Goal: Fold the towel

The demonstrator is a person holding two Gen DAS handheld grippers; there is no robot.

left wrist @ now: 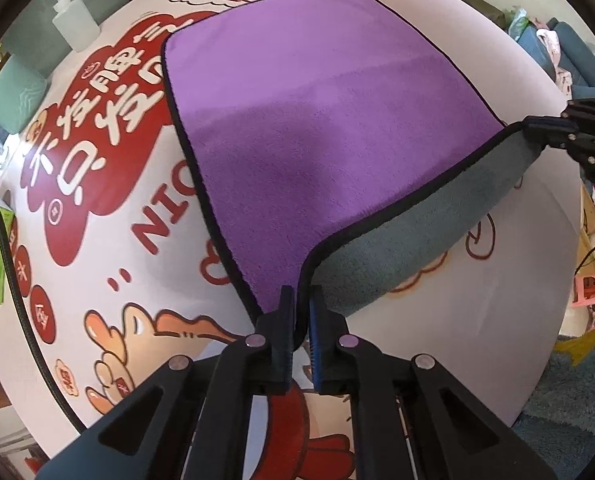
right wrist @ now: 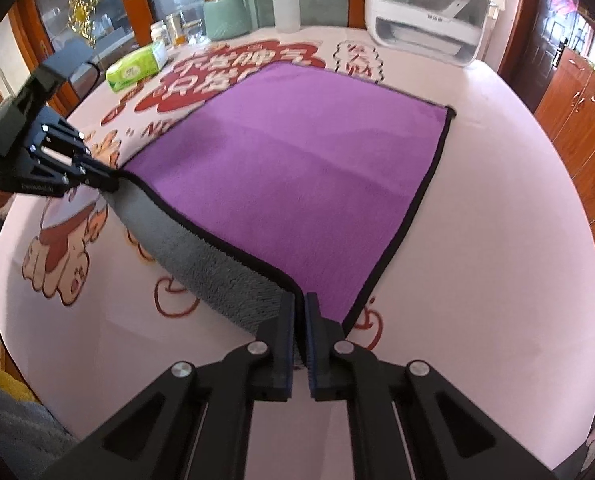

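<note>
A purple towel [left wrist: 317,112] with a black hem and a grey underside [left wrist: 417,232] lies spread on the round table. Its near edge is lifted off the table, showing the grey side. My left gripper [left wrist: 302,300] is shut on the near left corner. My right gripper [right wrist: 300,304] is shut on the near right corner of the towel [right wrist: 297,168]. The right gripper shows at the right edge of the left wrist view [left wrist: 537,128]. The left gripper shows at the left in the right wrist view [right wrist: 109,178]. The towel's far edge rests flat on the table.
The table [right wrist: 497,240] has a white cloth with red cartoon print. A white squeeze bottle [right wrist: 286,4], a green tissue pack [right wrist: 137,66], a green vase [right wrist: 227,16] and a white appliance [right wrist: 429,12] stand along the far edge. Wooden cabinets [right wrist: 577,112] stand to the right.
</note>
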